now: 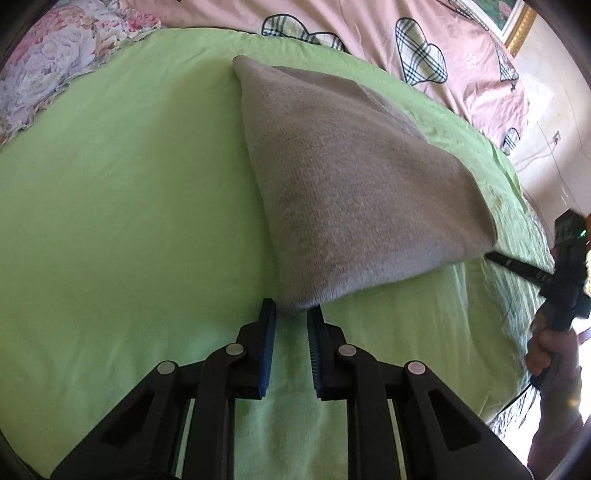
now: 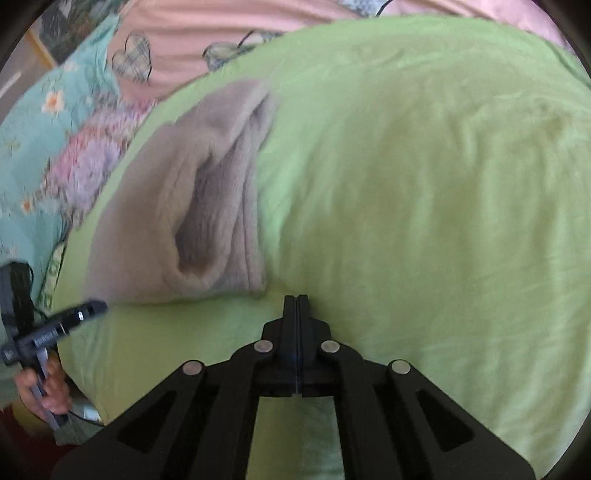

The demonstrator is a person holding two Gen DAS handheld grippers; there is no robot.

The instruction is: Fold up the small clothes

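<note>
A folded grey knit garment (image 1: 351, 192) lies on a green sheet (image 1: 129, 192). My left gripper (image 1: 291, 314) is open, its blue pads just short of the garment's near corner, not holding it. In the right wrist view the same garment (image 2: 192, 214) lies to the left with its folded layers showing. My right gripper (image 2: 296, 300) is shut with nothing between its jaws, just right of the garment's near edge. The right gripper also shows in the left wrist view (image 1: 495, 255), at the garment's right corner. The left gripper shows in the right wrist view (image 2: 98, 307) at the lower left.
A pink quilt with plaid hearts (image 1: 424, 40) lies at the back of the bed. A floral quilt (image 1: 55, 70) lies at the far left. The green sheet (image 2: 424, 203) spreads wide to the right. A picture frame (image 1: 517, 22) and a wall stand beyond.
</note>
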